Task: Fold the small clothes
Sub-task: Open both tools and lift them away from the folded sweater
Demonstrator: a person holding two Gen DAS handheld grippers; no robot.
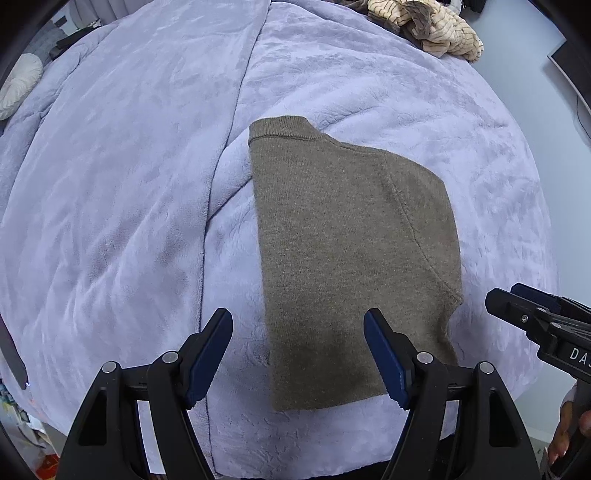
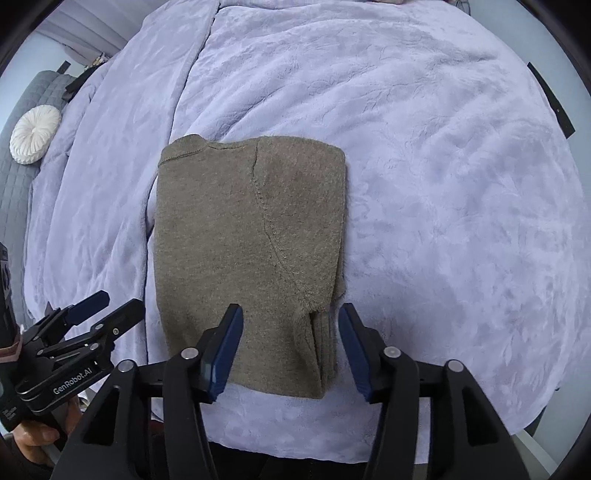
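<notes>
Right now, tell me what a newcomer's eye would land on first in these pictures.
First, the olive-brown sweater, folded into a narrow rectangle, lying in the middle of the lilac blanket. Next, the left gripper and right gripper, both open above its near edge and holding nothing. At the far edge, a heap of striped beige clothes waits.

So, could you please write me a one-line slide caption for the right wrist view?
Open right gripper poised over a folded olive-brown sweater on a lavender plush blanket.
</notes>
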